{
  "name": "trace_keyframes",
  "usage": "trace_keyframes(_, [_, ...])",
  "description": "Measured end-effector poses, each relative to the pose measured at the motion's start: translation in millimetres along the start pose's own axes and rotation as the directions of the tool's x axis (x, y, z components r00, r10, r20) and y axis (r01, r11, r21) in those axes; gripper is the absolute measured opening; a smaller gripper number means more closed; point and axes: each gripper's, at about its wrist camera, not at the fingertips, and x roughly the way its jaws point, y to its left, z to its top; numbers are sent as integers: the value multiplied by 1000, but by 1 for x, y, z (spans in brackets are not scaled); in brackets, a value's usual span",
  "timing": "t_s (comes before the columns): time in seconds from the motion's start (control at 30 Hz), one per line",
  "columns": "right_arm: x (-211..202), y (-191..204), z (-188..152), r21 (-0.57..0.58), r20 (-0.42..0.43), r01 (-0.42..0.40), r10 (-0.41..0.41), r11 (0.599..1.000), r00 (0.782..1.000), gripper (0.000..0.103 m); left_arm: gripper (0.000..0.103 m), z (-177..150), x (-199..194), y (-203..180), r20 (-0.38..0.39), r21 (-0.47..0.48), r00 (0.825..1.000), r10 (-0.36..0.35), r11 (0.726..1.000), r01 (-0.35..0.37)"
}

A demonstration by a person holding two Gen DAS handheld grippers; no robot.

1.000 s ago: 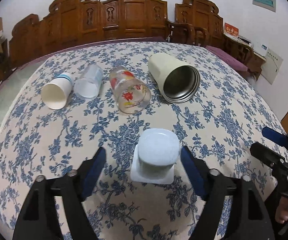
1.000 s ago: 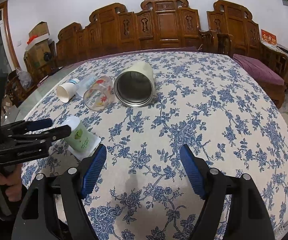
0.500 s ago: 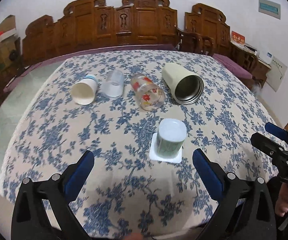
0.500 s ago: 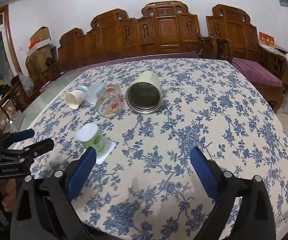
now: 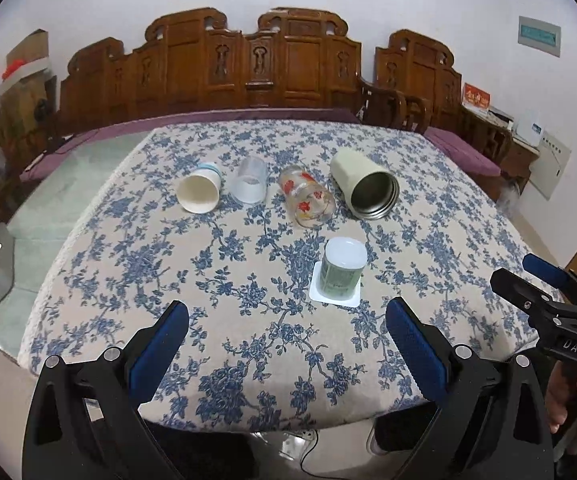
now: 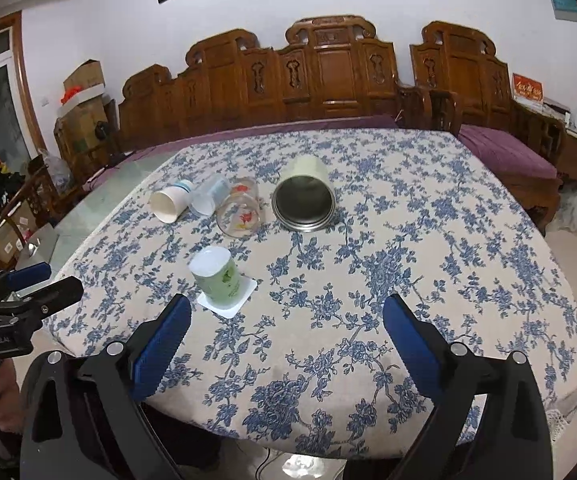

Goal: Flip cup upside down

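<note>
A green cup [image 5: 342,269] stands upside down on a white square coaster [image 5: 335,297] near the table's front; it also shows in the right wrist view [image 6: 217,277]. My left gripper [image 5: 287,342] is open and empty, pulled back over the front edge, well short of the cup. My right gripper [image 6: 286,338] is open and empty, also back at the front edge, to the right of the cup. Each gripper shows at the side of the other's view: the right one [image 5: 548,292], the left one [image 6: 28,292].
Several cups lie on their sides in a row farther back: a white paper cup [image 5: 199,193], a clear plastic cup [image 5: 249,186], a flowered glass [image 5: 307,201] and a cream metal tumbler [image 5: 364,189]. The blue-flowered tablecloth [image 5: 224,272] covers the table. Carved wooden chairs [image 5: 280,68] stand behind.
Both grippers have drawn back and up from the table. The left gripper's fingers were around the upside-down green cup; now they are well clear. The cup has stayed on its coaster.
</note>
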Motion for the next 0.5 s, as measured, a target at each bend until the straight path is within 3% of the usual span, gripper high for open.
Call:
trace_keyframes(0.27, [-59,20,12,-25,126,1,2,1000,992,98,95,7,-54,1,104,-18,995,-4,1000,5])
trace_keyframes(0.5, [-108,32,21,-49,241,21,-8,999,971,98,95,11,-96,-2,177,-15,984,18,1000,-16])
